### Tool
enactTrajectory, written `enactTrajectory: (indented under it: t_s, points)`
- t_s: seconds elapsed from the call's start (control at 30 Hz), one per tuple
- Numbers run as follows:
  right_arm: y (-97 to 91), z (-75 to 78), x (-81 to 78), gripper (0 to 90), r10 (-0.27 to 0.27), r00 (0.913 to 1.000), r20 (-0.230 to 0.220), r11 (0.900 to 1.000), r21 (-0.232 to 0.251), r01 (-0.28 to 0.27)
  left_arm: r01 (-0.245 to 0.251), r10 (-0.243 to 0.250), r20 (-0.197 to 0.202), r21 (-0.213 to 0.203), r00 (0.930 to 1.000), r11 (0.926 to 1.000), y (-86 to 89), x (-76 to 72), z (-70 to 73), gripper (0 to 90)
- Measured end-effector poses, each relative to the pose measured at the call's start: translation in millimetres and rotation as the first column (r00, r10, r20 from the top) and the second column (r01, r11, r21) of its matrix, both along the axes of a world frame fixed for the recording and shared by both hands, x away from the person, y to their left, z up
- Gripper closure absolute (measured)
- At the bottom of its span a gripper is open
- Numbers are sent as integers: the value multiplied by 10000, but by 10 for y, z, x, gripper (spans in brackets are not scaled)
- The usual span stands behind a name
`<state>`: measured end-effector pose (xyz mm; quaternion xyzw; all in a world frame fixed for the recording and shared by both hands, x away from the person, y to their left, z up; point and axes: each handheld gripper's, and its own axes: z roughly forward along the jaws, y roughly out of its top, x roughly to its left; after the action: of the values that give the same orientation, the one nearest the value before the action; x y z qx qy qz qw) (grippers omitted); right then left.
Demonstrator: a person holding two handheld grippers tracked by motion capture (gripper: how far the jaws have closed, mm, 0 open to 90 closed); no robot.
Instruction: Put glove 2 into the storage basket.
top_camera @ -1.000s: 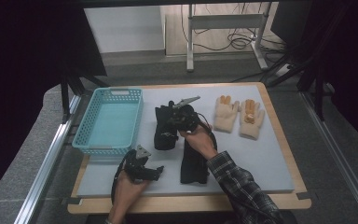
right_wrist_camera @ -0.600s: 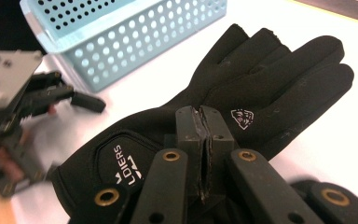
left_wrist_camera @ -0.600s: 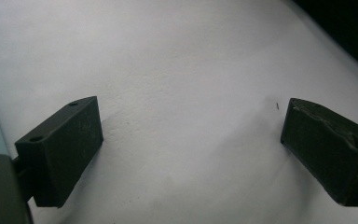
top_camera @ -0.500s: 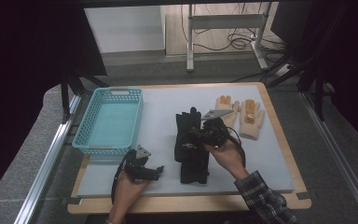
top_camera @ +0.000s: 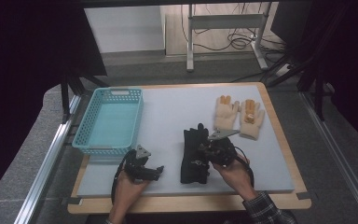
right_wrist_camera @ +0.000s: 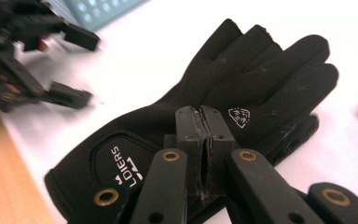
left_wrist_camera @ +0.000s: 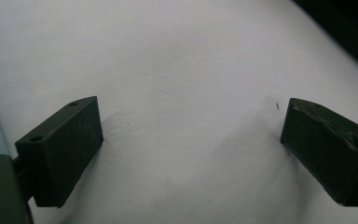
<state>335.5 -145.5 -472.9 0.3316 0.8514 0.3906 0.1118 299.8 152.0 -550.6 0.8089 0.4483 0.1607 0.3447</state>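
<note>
A black glove (top_camera: 192, 161) (right_wrist_camera: 261, 70) with white lettering lies palm-flat on the white mat (top_camera: 168, 112), stacked on a second black glove (right_wrist_camera: 303, 133) whose fingers peek out beneath. My right gripper (top_camera: 201, 156) (right_wrist_camera: 203, 116) is down on the top glove with its jaws pressed together, apparently pinching a thin fold of the fabric. My left gripper (top_camera: 157, 171) (left_wrist_camera: 191, 144) rests low over bare mat near the front left, jaws wide apart and nothing between them. It also appears blurred in the right gripper view (right_wrist_camera: 42, 60).
A turquoise plastic basket (top_camera: 109, 119) (right_wrist_camera: 102, 9) stands at the left of the mat. A pair of tan gloves (top_camera: 238, 115) lies flat at the back right. The wooden table edge (top_camera: 191, 203) runs along the front.
My right gripper has carried the black glove from beside the basket to the right and toward the front, onto the other black glove. The left gripper has stayed put.
</note>
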Motion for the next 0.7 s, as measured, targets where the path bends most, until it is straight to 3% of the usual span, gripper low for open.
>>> enactTrajectory:
  t_s: [0.17, 0.27, 0.37, 0.47, 0.53, 0.7]
  points:
    - [50, -218, -9, 843, -123, 9999, -67, 9996, -253, 122, -20, 20, 4, -18, 10000, 10000, -2, 0, 0, 57]
    - [70, -313, -3, 764, -4, 9997, -248, 9997, -226, -2, 13, -13, -5, 34, 10000, 10000, 2, 0, 1, 57]
    - [39, -281, 5, 670, 52, 9998, -167, 10000, -34, -52, -11, 11, 1, 1, 10000, 10000, -1, 0, 0, 57]
    - [-57, -175, 24, 641, -3, 10000, 29, 9999, 168, 3, 16, -16, -9, 44, 10000, 10000, 2, 0, 2, 57]
    - [-148, -124, 40, 660, -131, 9998, 159, 9998, 174, 128, -20, 20, 3, -13, 10000, 10000, -2, -1, 0, 57]
    - [-399, -174, 52, 885, -92, 9999, -42, 9999, 41, 92, 0, 0, 76, 61, 10000, 10000, 1, -15, 9, 65]
